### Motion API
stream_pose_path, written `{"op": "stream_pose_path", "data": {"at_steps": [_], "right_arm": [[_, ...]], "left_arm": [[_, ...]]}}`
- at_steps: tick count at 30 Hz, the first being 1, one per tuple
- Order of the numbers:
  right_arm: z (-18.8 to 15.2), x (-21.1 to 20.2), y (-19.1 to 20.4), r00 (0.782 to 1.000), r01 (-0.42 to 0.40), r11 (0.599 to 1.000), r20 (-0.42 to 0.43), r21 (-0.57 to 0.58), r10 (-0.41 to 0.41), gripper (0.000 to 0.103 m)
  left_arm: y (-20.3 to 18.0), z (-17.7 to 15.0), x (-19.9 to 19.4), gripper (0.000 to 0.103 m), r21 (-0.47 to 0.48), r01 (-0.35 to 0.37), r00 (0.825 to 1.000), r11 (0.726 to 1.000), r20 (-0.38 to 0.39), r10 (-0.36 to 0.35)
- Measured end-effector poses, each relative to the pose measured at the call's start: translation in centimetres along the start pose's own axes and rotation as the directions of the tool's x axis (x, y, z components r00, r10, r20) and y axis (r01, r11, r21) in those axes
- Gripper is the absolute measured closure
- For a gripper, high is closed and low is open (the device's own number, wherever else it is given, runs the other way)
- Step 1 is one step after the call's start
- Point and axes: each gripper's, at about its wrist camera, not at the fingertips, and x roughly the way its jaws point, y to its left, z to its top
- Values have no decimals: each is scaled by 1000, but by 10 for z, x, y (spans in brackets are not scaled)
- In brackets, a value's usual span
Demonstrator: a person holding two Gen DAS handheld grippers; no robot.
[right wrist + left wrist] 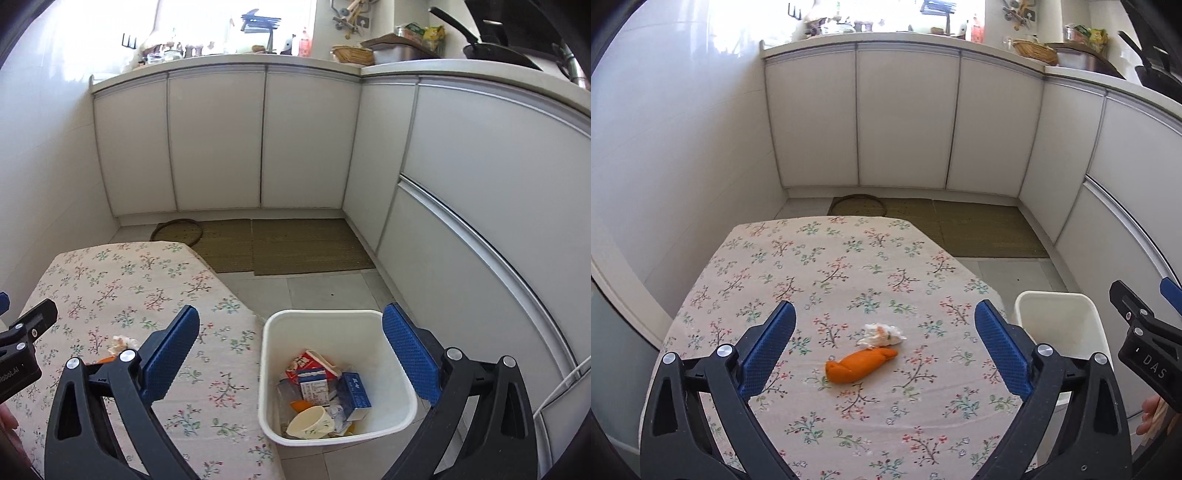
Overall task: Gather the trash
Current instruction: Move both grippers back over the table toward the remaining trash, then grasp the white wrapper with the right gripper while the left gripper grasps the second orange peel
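Plainly two pieces of trash are left on the surface (768, 258): an orange lump (860, 365) and a crumpled white wad (881, 334), touching each other near the middle of the flowered cloth. The left gripper (884, 345) hangs above them with its jaws spread wide and nothing between the pads, the two scraps framed in the gap. The right gripper (291, 349) is off to the side over the white bin (275, 325), which stands on the floor just beside the surface's edge; its jaws are wide too and hold nothing. Cartons, a cup and other scraps already lie in the bin, so I judge the job nearly finished, with the next step a pick from the cloth. To do it well, I would bring the left jaws straight down over one piece only, the orange lump being the nearer and firmer-looking target, and line the pads across its narrow width, not along its length. The wad sits so close that a careless closing could pinch both or flick it away. The cloth looks loose, so the pads should stop short of dragging it into folds. Lift clear before swinging toward the bin, and release only once well inside its rim.
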Motion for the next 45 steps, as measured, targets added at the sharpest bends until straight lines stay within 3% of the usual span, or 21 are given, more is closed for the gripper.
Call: {"op": "stream_pose_path", "data": {"at_steps": [9, 19, 28, 32, 38, 40, 43, 44, 45], "right_arm": [[2, -2, 79, 996, -92, 993, -13, -79, 92, 7], [-13, 30, 150, 977, -173, 976, -144, -129, 154, 7], [-32, 111, 205, 905, -261, 961, -371, -95, 209, 7], [-48, 147, 221, 849, -302, 952, -470, -55, 243, 7], [-66, 196, 225, 798, -303, 953, -549, -8, 249, 7], [-71, 205, 222, 793, -303, 953, -556, -4, 250, 11], [-66, 203, 222, 814, -308, 950, -530, -43, 239, 46], [-63, 201, 221, 809, -322, 946, -527, -29, 260, 57], [-62, 200, 218, 799, -339, 941, -529, -4, 285, 59]], "left_arm": [[67, -7, 6, 10, -81, -72, 996, 994, -56, 67], [143, -19, 9, 9, -194, -144, 985, 970, -118, 123], [180, -21, 10, 9, -268, -154, 982, 951, -146, 118], [187, -22, 15, 9, -272, -158, 980, 949, -161, 117], [190, -24, 30, 9, -295, -157, 974, 942, -205, 98], [185, -24, 35, 9, -290, -152, 973, 945, -211, 91], [174, -24, 43, 9, -264, -147, 971, 953, -222, 88], [170, -24, 47, 9, -257, -144, 970, 956, -228, 85], [166, -25, 51, 9, -253, -143, 968, 957, -235, 83]]}}
